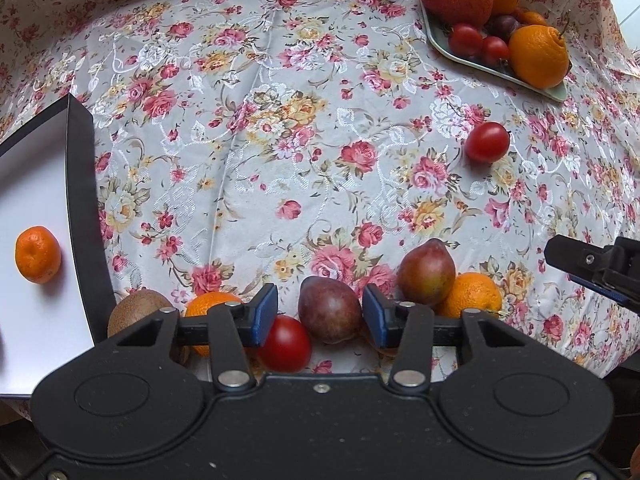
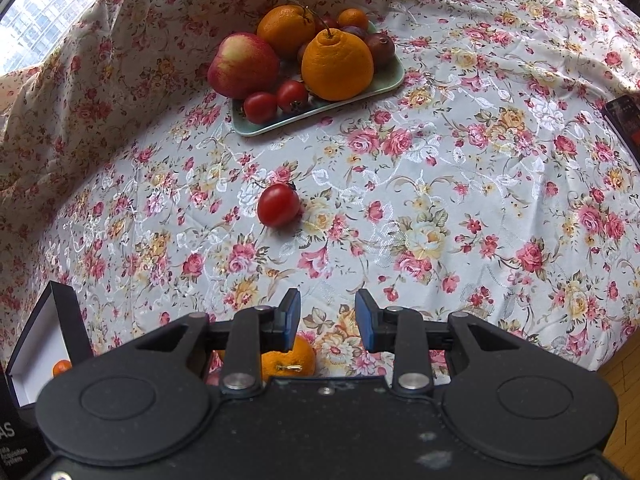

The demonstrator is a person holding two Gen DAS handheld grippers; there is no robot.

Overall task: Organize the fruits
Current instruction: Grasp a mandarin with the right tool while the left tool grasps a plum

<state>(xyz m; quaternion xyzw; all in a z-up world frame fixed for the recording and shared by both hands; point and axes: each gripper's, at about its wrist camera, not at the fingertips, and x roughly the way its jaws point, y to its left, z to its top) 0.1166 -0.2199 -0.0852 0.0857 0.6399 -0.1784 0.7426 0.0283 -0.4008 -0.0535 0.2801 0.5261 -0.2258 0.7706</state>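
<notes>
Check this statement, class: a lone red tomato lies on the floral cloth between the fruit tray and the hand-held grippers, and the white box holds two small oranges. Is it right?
One detail is wrong. The white box holds one small orange, not two, as the left wrist view shows. The lone tomato on the floral cloth below the fruit tray is correct.

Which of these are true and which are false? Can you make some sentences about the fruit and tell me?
1. A small orange lies in the white box. True.
2. The left gripper is shut on a plum. False: it is open, with the plum between its fingers and gaps on both sides.
3. One tomato lies alone on the cloth. True.
4. The tray holds only tomatoes. False: it also holds an apple, oranges and other fruit.
5. The right gripper holds an orange. False: it is open and holds nothing.
</notes>
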